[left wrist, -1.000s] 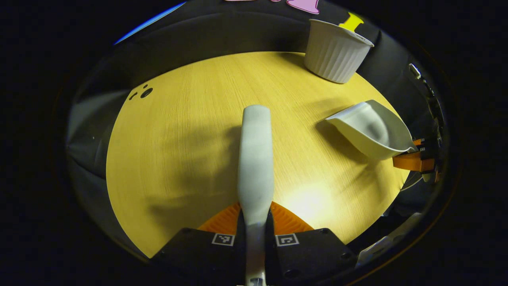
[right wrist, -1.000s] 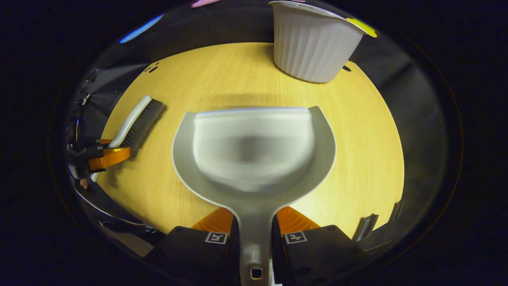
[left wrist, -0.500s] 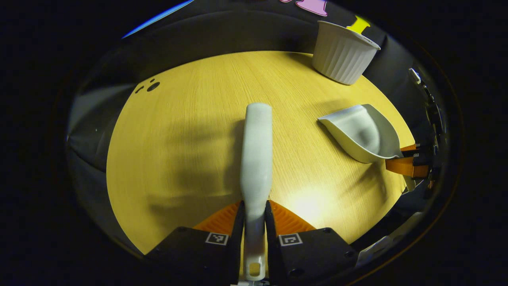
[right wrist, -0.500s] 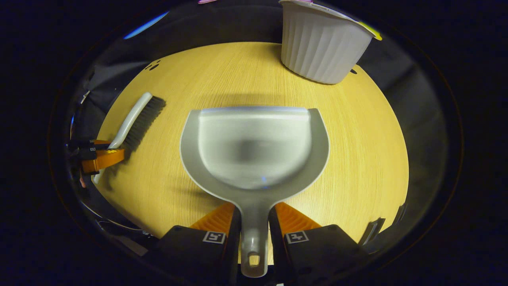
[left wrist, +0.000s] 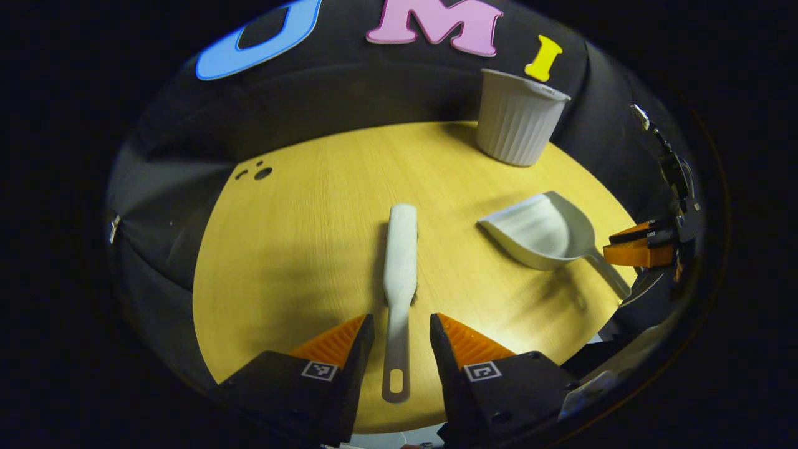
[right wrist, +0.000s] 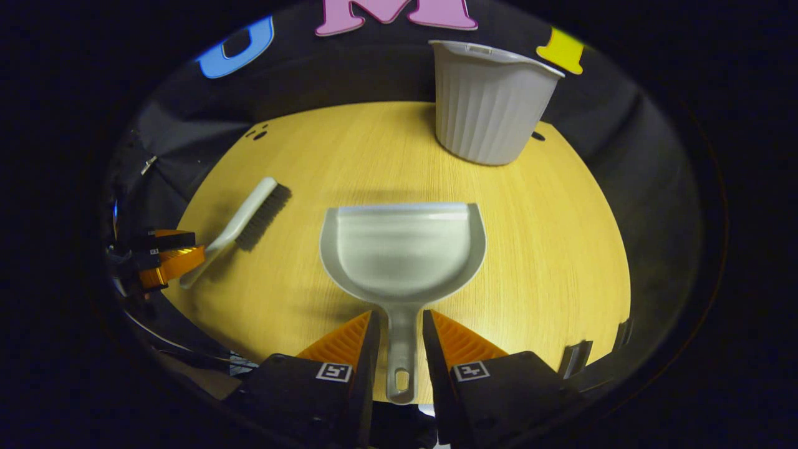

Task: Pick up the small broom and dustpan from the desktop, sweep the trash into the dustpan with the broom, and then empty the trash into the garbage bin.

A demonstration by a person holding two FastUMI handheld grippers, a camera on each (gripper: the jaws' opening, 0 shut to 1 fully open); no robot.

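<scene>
Wood-grain desktop (left wrist: 299, 249) w/ black cloth wall behind is your work area. On it your broom (left wrist: 399, 274) lies flat, bristle side down in the left gripper view, handle pointing back at you, its end w/ the hang hole sitting between the fingers of your left gripper (left wrist: 399, 340). Those fingers stand apart on either side of the handle w/ a visible gap each side, so jaws are parted & not pressing on it. In the right gripper view the broom (right wrist: 249, 218) shows angled, dark bristles facing right, & the left gripper (right wrist: 165, 262) is just at its handle end. Your dustpan (right wrist: 402, 249) rests flat on the desktop, mouth facing away from you, handle running back between the fingers of your right gripper (right wrist: 399, 333); slim gaps show on both sides of the handle, so that one's jaws are narrow but not clamped either. From the left gripper view the dustpan (left wrist: 539, 231) sits right of the broom, apart from it, w/ the right gripper (left wrist: 639, 246) near its handle. Garbage bin (right wrist: 486, 100), pale & ribbed, stands upright at the far edge of the desktop, beyond the dustpan & apart from it; same bin (left wrist: 517, 125) at far right in the left gripper view. Few small dark spots (left wrist: 259, 171) mark the desktop's far left.
</scene>
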